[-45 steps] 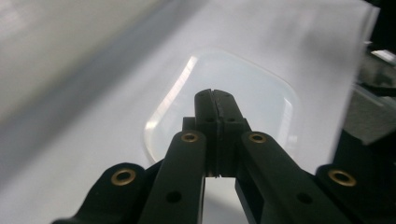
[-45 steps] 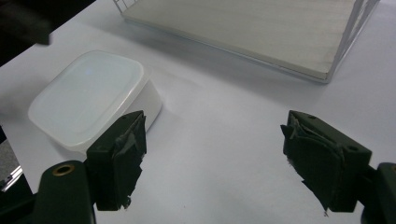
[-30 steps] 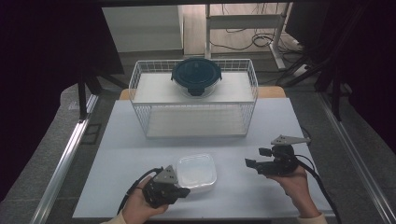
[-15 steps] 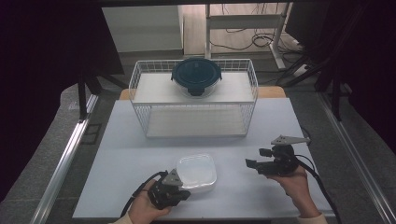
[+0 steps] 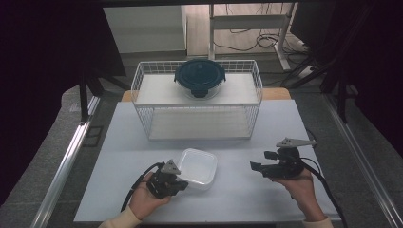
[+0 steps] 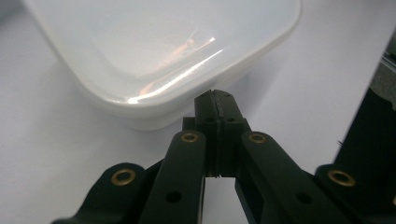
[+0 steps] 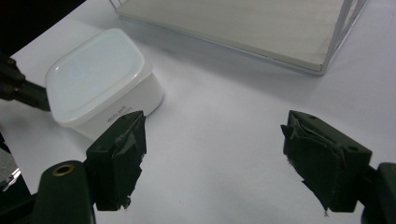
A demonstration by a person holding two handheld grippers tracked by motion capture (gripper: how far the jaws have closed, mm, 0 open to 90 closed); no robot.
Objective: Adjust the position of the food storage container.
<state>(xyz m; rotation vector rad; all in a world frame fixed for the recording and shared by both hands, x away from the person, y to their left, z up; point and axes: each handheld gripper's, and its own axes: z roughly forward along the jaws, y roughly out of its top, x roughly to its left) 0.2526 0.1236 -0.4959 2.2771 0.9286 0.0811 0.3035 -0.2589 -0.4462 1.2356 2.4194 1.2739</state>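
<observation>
While left gripper [image 6: 217, 100] jaws pinched together, white container [image 6: 159, 51] rim touching tips; right gripper [image 7: 212, 154] gaping.

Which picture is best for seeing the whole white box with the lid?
The right gripper view: it shows the white box whole, lid on top and side wall clear. The high view shows it small, with the shut left gripper at its edge. The left gripper view shows just one close-up corner.

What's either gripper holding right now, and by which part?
Nothing is held. The left gripper is shut, its tips right at the rim of the white box, with nothing between its jaws. The right gripper is open over bare table.
</observation>
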